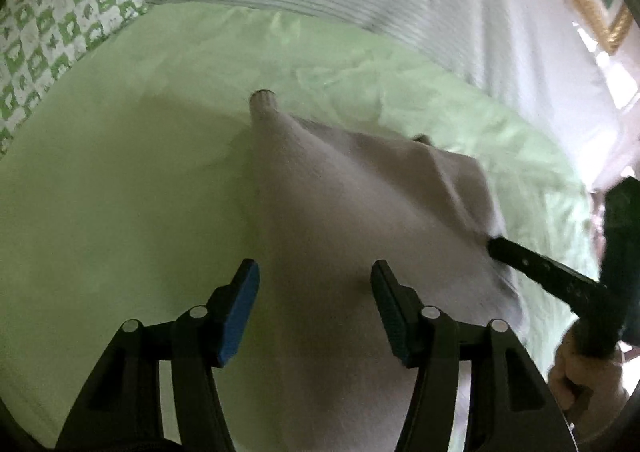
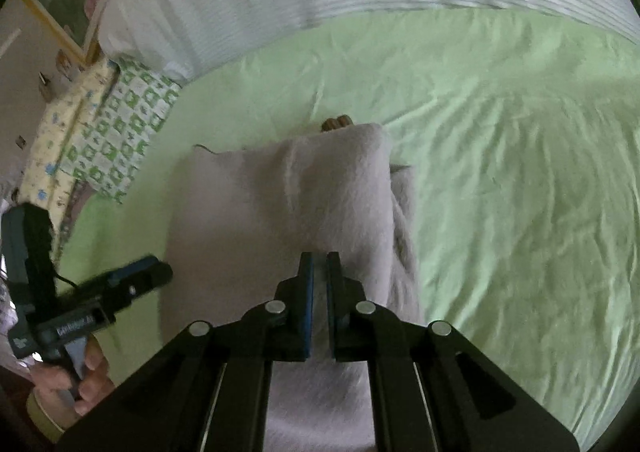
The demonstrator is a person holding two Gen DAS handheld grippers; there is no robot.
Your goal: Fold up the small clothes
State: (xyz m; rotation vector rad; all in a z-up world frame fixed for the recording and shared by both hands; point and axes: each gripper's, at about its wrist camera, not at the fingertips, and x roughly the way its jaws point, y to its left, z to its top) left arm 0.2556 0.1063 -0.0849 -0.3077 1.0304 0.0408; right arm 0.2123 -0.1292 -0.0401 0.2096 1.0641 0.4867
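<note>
While right tool (image 2: 319, 272) pinches grey garment (image 2: 280, 203), left tool (image 1: 315, 284) hovers wide above it.

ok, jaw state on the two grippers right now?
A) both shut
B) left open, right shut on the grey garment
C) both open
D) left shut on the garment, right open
B: the left gripper has its jaws spread wide over the grey garment, while the right gripper has its jaws pinched on that garment's fabric.
</note>
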